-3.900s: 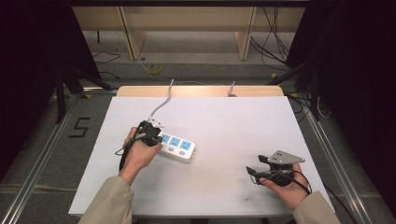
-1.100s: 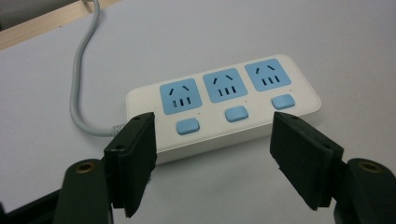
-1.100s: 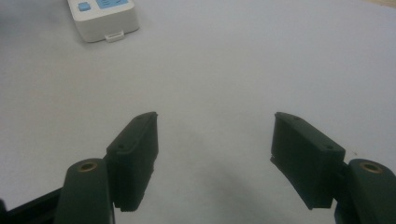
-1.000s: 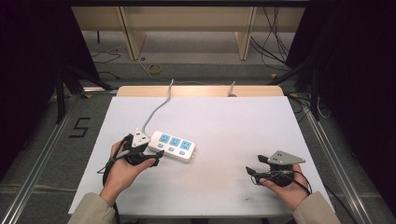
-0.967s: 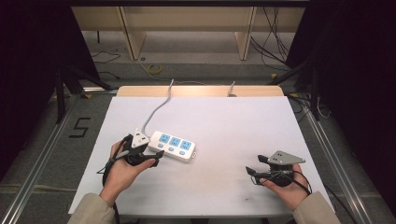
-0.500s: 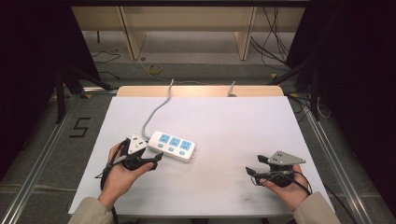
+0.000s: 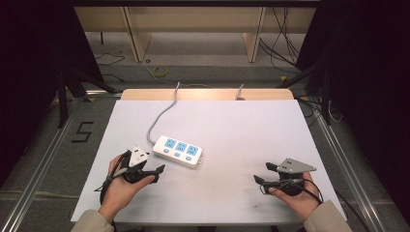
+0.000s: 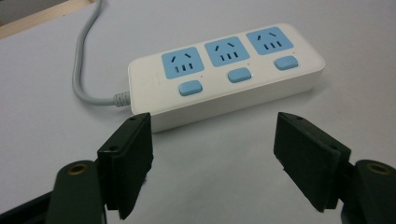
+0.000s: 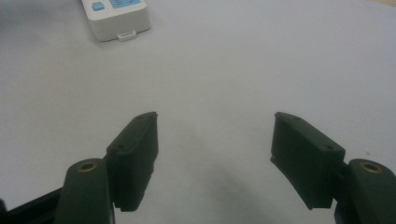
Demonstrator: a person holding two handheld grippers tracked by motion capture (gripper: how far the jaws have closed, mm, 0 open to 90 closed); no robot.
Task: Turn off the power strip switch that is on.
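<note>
A white power strip (image 7: 178, 151) with three blue sockets and three blue switches lies left of the table's middle. Its grey cable (image 7: 162, 116) runs off over the far edge. My left gripper (image 7: 153, 166) rests just near-left of the strip, open and empty. In the left gripper view the strip (image 8: 224, 88) lies a short way beyond the spread jaws of that gripper (image 8: 215, 123), apart from them. My right gripper (image 7: 262, 173) sits at the near right, open with nothing in it. The right gripper view shows my right gripper (image 9: 215, 119) over bare table, with the strip's end (image 9: 119, 16) far off.
The white tabletop (image 7: 241, 125) has a wooden strip (image 7: 208, 94) along its far edge, where a second cable end (image 7: 239, 91) pokes up. Metal rails and floor lie left and right of the table.
My left gripper has drawn back from the strip's left end toward the near-left edge and now rests lower on the table. The right gripper and the strip have not moved.
</note>
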